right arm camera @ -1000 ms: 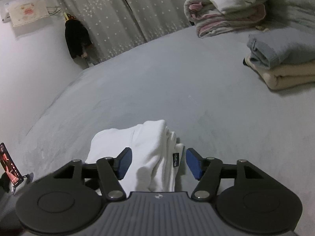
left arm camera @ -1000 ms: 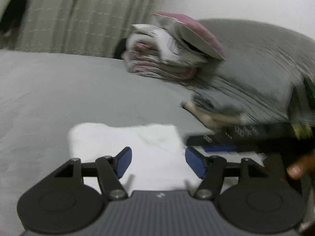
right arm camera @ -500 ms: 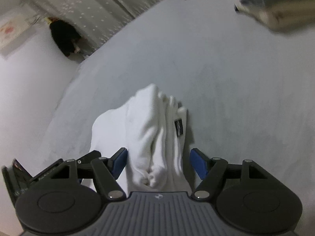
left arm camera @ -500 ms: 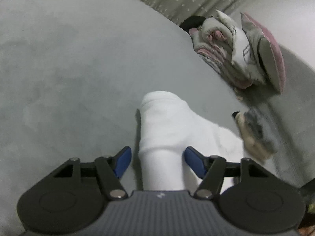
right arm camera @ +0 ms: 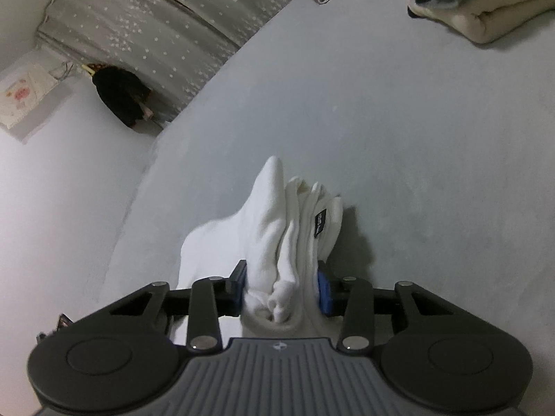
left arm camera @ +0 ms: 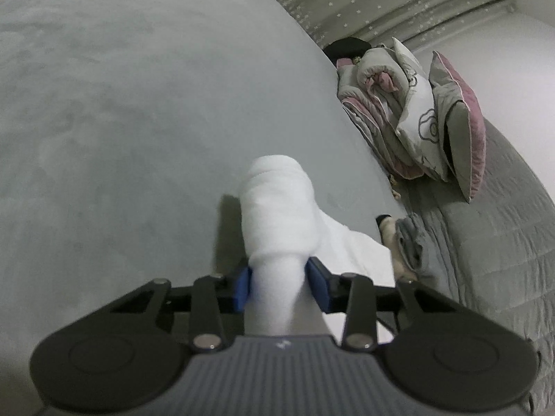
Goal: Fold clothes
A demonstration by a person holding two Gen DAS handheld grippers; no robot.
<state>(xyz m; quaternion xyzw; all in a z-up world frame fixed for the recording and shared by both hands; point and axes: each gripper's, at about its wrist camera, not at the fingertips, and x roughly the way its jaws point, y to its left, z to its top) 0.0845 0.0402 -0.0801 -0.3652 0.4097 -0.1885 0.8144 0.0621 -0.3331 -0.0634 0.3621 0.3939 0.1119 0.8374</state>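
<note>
Left hand-held gripper, right hand-held gripper: jaws closing, pinching white garment bunched between pads.

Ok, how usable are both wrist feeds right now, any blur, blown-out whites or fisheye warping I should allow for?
Left wrist view: sharp, no motion blur; the white garment is overexposed, its folds barely readable, and casts a soft shadow to its left; the bed bulges with fisheye curvature. Right wrist view: also sharp, the garment's layers and dark label are legible, shadow falls to its right, corners vignette black.
</note>
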